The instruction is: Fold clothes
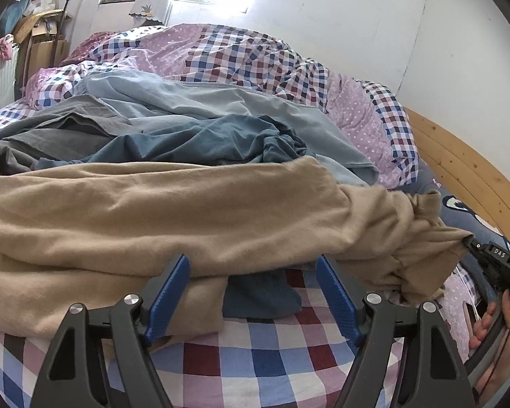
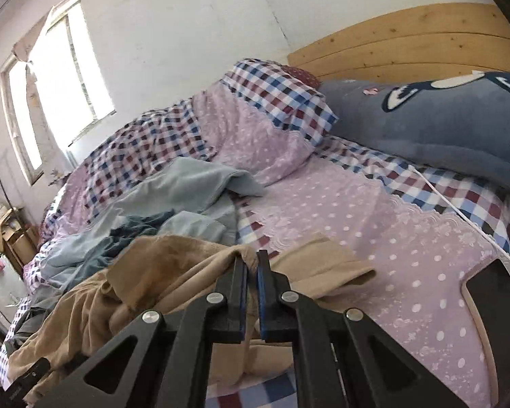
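the right tool (image 2: pixel 251 265) is pinched tight on a bunched end of the tan garment (image 1: pixel 159 210), apparently so that end can be pulled out and the cloth spread for folding, while the left tool (image 1: pixel 253 273) waits with its blue pads wide apart and nothing between them, likely ready to take the near edge. the tan garment lies crumpled across the near side of the bed (image 1: pixel 255 357), its near edge just beyond the left tool's tips, with the blue and grey clothes (image 1: pixel 200 136) heaped farther back.
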The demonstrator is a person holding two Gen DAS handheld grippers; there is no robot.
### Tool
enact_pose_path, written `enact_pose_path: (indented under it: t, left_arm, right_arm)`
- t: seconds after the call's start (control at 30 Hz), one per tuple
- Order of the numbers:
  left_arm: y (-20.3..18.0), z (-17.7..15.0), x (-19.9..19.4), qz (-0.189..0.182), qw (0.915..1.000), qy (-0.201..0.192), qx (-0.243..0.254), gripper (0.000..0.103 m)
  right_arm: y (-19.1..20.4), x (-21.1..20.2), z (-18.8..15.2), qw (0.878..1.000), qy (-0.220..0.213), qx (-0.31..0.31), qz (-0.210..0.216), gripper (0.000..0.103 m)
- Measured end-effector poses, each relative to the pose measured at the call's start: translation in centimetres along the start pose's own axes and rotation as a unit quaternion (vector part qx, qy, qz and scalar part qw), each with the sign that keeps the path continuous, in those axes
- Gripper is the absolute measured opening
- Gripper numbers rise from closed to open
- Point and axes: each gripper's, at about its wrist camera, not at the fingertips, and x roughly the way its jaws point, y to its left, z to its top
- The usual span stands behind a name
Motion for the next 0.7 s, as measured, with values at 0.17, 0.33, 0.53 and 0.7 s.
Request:
enact_pose_path:
  t: [0.17,0.33,0.53,0.7]
  left_arm:
    - [0.0,0.0,0.1,-0.001,1.0000,0.001,0.001,0.080]
    - [-0.2,0.0,0.1,-0.010,0.9999,0.004,0.003,0.080]
    - [-1.3,0.0,0.3,-0.042,0.9989,0.007,0.017,0.080]
    - [-4.3,-0.1,0.3,-0.070,0.9942,-0.001,0.082,0.080]
  right_arm:
    - [-0.2,0.4,-0.3,1.000,0.006,-0.009,-0.018,0.004]
    - [0.0,3.1,-1.5,0.996,0.076,-0.040,-0.039,0.004]
    - [-1.4,6.0,-3.6,0.985,0.164,-0.040,-0.044,0.005]
    - [-2.2,5.7,-3.7,0.983,0.173,-0.043,-0.032,0.006]
